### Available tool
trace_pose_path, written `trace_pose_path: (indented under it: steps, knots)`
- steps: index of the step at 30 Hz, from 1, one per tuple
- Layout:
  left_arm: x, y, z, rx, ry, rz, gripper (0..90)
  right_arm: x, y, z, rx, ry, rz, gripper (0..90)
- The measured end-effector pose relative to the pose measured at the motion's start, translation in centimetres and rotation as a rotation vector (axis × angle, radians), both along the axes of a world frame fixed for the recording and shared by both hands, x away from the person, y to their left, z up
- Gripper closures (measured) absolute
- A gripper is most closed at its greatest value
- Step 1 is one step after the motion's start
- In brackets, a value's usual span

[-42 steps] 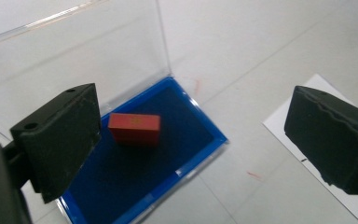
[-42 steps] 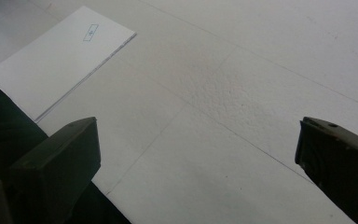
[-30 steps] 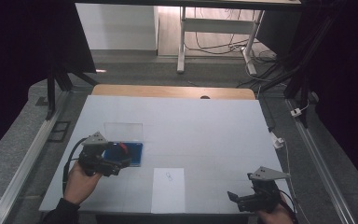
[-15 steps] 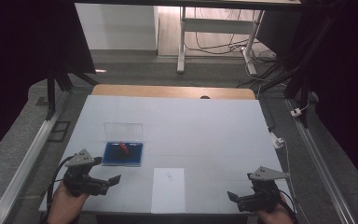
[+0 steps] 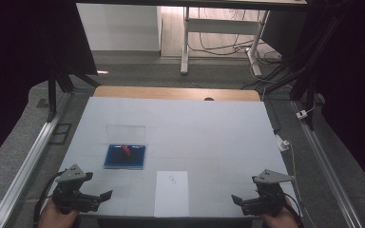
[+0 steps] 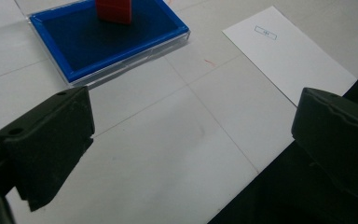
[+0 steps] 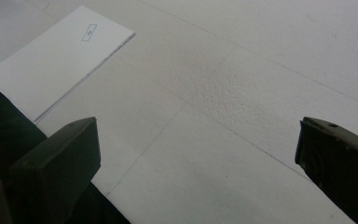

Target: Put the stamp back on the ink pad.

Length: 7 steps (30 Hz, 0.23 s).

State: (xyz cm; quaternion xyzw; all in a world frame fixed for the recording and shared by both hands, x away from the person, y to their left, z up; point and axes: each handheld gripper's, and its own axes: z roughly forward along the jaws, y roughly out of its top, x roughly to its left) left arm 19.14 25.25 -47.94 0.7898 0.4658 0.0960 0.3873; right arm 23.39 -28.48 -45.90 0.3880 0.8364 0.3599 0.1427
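Left gripper (image 5: 105,195): held at the near left corner of the table (image 5: 209,123), above the surface. In the left gripper view its jaws stand wide apart with nothing between them but bare table and, at the lower right, the dark drop past the table edge.

Blue tray (image 6: 107,39): lies flat on the table ahead of the left jaws, well beyond their tips and toward the left jaw's side. It has a clear rim. A red block (image 6: 114,9) stands in it near the far edge, cut off by the top of the view. In the high view the tray (image 5: 125,157) sits forward of the left gripper, with a clear lid (image 5: 126,133) lying just behind it, apparently touching its far edge.

Sheet of paper (image 6: 291,60): lies flat ahead of the left gripper's right jaw, apart from the tray. It bears a small printed box near its far end. In the high view the sheet (image 5: 171,194) lies at the near table edge, between the two grippers.

Right gripper (image 5: 236,199): held at the near right corner of the table. In the right gripper view its jaws are spread wide over bare table, gripping nothing. The sheet (image 7: 56,60) lies ahead and beyond the left jaw, well clear of both jaws.
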Motion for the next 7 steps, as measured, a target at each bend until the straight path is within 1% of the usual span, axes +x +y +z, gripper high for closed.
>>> trace_pose_path:
  steps: [2,5,7]
  knots:
    - [0.03,-0.04,-0.07,0.013,0.017,0.001,0.1,0.00,-0.01,0.01,-0.003,0.002,-0.001,0.0]
    - [0.11,-0.16,-0.10,0.023,0.023,-0.003,0.3,0.01,-0.01,0.00,0.000,0.001,-0.001,0.0]
    - [0.18,-0.19,-0.07,0.019,0.023,-0.006,0.3,0.01,-0.02,-0.03,-0.003,0.000,0.000,0.0]
